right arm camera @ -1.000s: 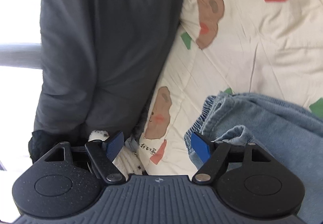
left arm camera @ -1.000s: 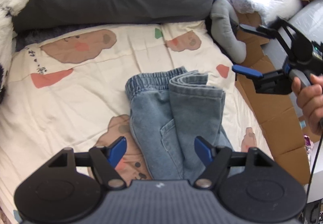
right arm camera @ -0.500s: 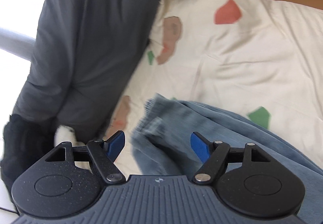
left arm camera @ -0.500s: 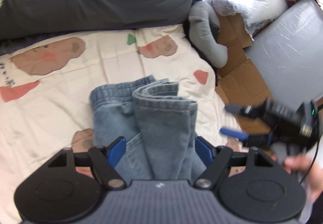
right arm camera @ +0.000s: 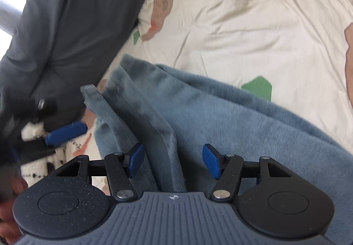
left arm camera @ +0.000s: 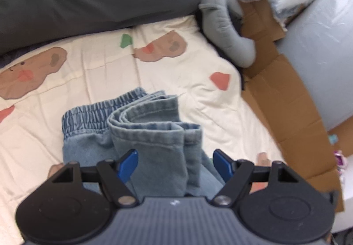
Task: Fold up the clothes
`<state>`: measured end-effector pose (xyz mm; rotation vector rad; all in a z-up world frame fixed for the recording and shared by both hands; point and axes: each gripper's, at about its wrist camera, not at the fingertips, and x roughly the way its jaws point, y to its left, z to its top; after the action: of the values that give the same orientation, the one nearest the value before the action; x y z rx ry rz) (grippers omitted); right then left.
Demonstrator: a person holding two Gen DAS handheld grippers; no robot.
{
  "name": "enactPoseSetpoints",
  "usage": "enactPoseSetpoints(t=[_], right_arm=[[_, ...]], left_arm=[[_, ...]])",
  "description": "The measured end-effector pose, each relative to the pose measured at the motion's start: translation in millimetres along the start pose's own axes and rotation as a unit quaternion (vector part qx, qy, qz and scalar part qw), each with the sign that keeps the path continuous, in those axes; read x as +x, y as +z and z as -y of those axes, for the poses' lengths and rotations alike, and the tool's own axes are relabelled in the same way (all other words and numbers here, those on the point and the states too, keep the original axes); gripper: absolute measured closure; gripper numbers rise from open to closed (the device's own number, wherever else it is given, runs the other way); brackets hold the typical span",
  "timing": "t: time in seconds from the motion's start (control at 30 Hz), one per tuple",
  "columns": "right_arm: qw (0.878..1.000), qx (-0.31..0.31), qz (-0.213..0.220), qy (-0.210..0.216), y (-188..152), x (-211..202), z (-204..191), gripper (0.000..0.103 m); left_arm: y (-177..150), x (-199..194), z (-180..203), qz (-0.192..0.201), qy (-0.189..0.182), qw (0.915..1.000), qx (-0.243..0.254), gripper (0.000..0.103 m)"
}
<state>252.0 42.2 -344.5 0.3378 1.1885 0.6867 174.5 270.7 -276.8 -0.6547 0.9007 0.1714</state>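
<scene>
Denim, folded light-blue jeans [left arm camera: 154,134] lie lengthwise between both tongs: left gripper [left arm camera: 175,164] apart, right gripper [right arm camera: 174,160] closing on a fold edge, pads not yet pressing.

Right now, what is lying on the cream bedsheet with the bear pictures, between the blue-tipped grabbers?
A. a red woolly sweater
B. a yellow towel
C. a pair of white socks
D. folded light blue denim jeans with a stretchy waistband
D: the folded light blue denim jeans, their stretchy waistband showing, lie on the cream bear-print bedsheet in front of the left gripper.
</scene>
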Motion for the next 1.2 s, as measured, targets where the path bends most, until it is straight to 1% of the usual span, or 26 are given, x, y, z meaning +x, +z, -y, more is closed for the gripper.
enactPoseSetpoints(t=[0.03,0.1,0.13,0.17,0.2,0.23,0.27,0.33,0.37,0.4,0.47,0.57,0.7,0.77,0.83,0.9,0.93,1.0,1.07,1.13,1.2], right_arm=[[1.000,0.003,0.003,-0.001,-2.9,2.2,0.7,0.046],[1.000,0.002,0.008,0.000,-7.6,5.1,-0.6,0.055],[1.000,-0.001,0.010,0.000,-9.6,6.2,-1.9,0.066],[1.000,-0.007,0.009,-0.001,-10.8,7.5,-3.9,0.080],[1.000,-0.015,0.006,-0.001,-11.7,9.1,-6.4,0.085],[1.000,-0.020,0.004,0.000,-12.5,10.2,-8.6,0.087],[1.000,-0.024,0.003,0.003,-13.3,10.6,-10.4,0.090],[0.999,-0.029,0.003,0.014,-14.9,10.7,-14.8,0.094],[0.999,-0.031,0.004,0.020,-15.8,10.4,-17.4,0.095],[0.999,-0.035,0.003,0.027,-16.8,9.9,-20.7,0.095],[0.998,-0.045,0.002,0.042,-19.6,8.9,-28.6,0.098],[0.996,-0.059,-0.003,0.065,-25.4,8.4,-40.5,0.098],[0.993,-0.086,-0.014,0.079,-39.5,10.4,-56.5,0.098],[0.992,-0.096,-0.020,0.081,-47.0,14.0,-63.2,0.098],[0.991,-0.108,-0.027,0.080,-54.4,18.4,-69.6,0.098],[0.988,-0.127,-0.034,0.077,-61.8,22.6,-76.2,0.093],[0.987,-0.134,-0.037,0.078,-64.3,24.1,-78.6,0.090],[0.985,-0.141,-0.043,0.084,-66.4,24.3,-80.3,0.088],[0.986,-0.128,-0.044,0.095,-65.2,19.9,-76.0,0.087],[0.986,-0.116,-0.047,0.107,-62.5,15.3,-70.0,0.086],[0.986,-0.108,-0.048,0.114,-59.0,8.6,-64.0,0.083]], left_arm=[[1.1,3.4,-0.3,0.001,0.011,0.9999,-0.004,0.028],[3.1,7.6,-2.7,0.005,0.033,0.9994,-0.011,0.034],[4.0,7.6,-5.1,0.005,0.036,0.9992,-0.015,0.040],[3.8,6.7,-7.4,0.003,0.034,0.9992,-0.019,0.048],[3.6,5.8,-9.8,0.000,0.032,0.9992,-0.022,0.051],[3.2,4.4,-12.0,-0.001,0.031,0.9992,-0.025,0.058],[2.1,1.0,-13.7,0.001,0.031,0.9992,-0.024,0.068],[0.3,-6.1,-16.9,0.005,0.032,0.9992,-0.023,0.081],[-0.4,-10.3,-19.8,0.008,0.034,0.9991,-0.026,0.084],[-1.4,-15.2,-23.6,0.012,0.034,0.9989,-0.029,0.085],[-3.7,-24.3,-31.2,0.018,0.039,0.9986,-0.032,0.090],[-7.7,-35.0,-46.5,0.018,0.050,0.9979,-0.037,0.092],[-14.6,-44.0,-71.6,0.013,0.072,0.9964,-0.043,0.092],[-17.5,-46.8,-86.0,0.011,0.087,0.9949,-0.050,0.093],[-19.6,-49.8,-99.0,0.006,0.093,0.9938,-0.060,0.093],[-22.3,-54.6,-108.2,0.003,0.094,0.9933,-0.067,0.088],[-23.9,-58.2,-110.2,0.006,0.092,0.9935,-0.066,0.084],[-26.4,-65.0,-110.5,0.013,0.084,0.9947,-0.058,0.074],[-29.4,-66.6,-109.7,0.015,0.065,0.9961,-0.058,0.058],[-32.0,-63.9,-108.4,0.015,0.048,0.9969,-0.061,0.047],[-34.4,-58.0,-106.7,0.012,0.031,0.9974,-0.064,0.046]])
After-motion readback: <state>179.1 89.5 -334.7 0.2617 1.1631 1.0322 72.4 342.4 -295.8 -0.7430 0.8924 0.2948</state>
